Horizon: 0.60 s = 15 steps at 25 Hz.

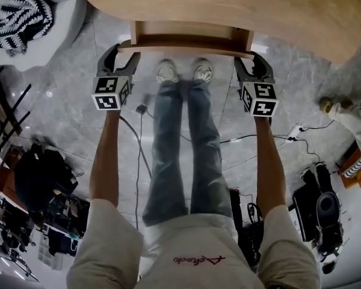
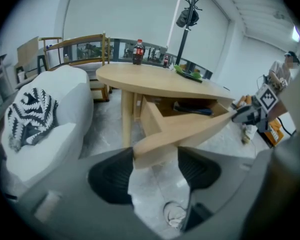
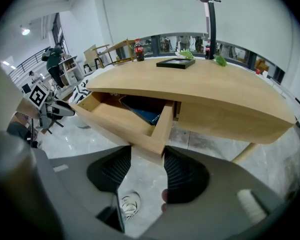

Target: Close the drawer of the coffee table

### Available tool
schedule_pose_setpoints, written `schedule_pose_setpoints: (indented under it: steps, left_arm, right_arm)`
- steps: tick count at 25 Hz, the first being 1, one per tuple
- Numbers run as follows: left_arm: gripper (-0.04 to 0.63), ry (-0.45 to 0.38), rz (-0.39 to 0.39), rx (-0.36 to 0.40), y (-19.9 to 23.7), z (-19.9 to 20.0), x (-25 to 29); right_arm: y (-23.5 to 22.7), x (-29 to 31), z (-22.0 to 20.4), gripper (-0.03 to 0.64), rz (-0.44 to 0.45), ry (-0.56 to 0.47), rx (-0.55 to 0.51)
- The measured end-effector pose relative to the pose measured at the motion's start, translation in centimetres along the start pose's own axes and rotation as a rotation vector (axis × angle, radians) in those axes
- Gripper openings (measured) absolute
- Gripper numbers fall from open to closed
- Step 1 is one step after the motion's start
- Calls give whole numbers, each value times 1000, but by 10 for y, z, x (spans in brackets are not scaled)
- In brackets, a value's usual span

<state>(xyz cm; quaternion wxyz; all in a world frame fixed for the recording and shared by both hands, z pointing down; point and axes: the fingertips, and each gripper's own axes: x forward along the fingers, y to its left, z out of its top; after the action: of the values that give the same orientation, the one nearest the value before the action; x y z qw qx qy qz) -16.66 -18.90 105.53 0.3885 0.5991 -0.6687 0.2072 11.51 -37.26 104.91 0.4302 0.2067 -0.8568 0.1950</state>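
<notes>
- Head view: the drawer is pulled out from under the desk, over the person's shoes. The left tongs sit at its left front corner and the right tongs at the right one, both arms stretched out straight.
- Left gripper view: the left tongs are spread pretty wide. The drawer has its front corner wedged right between them, with wood meeting both pads. At the far end of the drawer front you can see the right tongs on it too. A bottle stands on the desk.
- Right gripper view: same deal here. The right tongs are wide and clamped across the drawer at its corner, wood filling the gap pad to pad. The drawer is well out of the desk, with something dark blue lying inside.
</notes>
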Motion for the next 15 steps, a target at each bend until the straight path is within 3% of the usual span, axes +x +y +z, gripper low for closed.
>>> schedule_pose_setpoints:
  steps: [15]
  left_arm:
    - [278, -65, 31, 11, 21, 57, 44]
  right_arm:
    - [-38, 35, 56, 215, -46, -129, 3]
